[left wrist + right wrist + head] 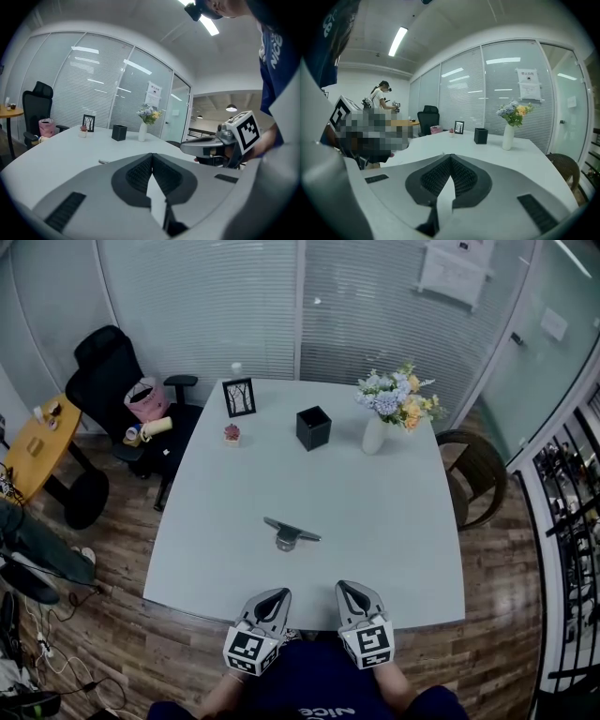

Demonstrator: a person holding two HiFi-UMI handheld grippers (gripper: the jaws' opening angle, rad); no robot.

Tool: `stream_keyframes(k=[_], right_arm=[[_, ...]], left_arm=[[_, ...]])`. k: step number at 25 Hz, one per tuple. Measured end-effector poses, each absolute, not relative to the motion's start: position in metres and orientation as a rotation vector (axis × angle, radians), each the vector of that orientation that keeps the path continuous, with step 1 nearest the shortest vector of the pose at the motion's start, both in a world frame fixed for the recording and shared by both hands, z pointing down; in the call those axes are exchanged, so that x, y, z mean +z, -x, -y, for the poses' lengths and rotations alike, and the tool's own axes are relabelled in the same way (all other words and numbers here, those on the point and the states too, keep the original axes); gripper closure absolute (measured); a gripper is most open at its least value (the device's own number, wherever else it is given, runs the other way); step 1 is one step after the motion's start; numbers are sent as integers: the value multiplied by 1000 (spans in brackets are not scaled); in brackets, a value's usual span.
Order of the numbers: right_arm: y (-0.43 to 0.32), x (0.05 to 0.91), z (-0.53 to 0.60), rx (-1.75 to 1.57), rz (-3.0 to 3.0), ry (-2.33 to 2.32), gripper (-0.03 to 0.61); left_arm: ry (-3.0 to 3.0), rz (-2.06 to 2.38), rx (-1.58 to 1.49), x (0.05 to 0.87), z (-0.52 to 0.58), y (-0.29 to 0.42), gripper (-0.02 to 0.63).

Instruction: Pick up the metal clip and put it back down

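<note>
The metal clip [289,534] lies flat on the white table [375,549], near the middle and a little toward the front; it shows as a thin sliver [104,162] in the left gripper view. Both grippers hover side by side at the table's near edge, well short of the clip. My left gripper [275,597] is shut, its ribbed pads meeting at the tips [152,156], with nothing between them. My right gripper [348,591] is also shut and empty [450,157]. From the left gripper view, the right gripper's marker cube [244,130] is seen at the right.
At the table's far side stand a black pen box [313,427], a white vase of flowers [392,407], a small picture frame [239,397] and a tiny potted plant [232,433]. A black office chair [122,390] is at the left, a wicker chair [478,474] at the right.
</note>
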State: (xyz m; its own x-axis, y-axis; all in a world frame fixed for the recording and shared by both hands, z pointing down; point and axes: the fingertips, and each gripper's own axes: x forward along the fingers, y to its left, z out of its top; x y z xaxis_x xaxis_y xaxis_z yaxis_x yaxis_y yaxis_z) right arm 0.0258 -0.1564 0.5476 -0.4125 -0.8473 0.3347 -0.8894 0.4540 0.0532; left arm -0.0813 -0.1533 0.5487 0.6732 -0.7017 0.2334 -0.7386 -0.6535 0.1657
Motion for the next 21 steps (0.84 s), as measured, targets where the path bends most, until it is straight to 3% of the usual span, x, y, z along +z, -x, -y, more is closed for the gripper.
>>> stream_keyframes(k=[21], right_arm=[[-18,548,153,144,2381,-1461,571]], left_arm=[[-2692,1146,243,545,153,81,611]])
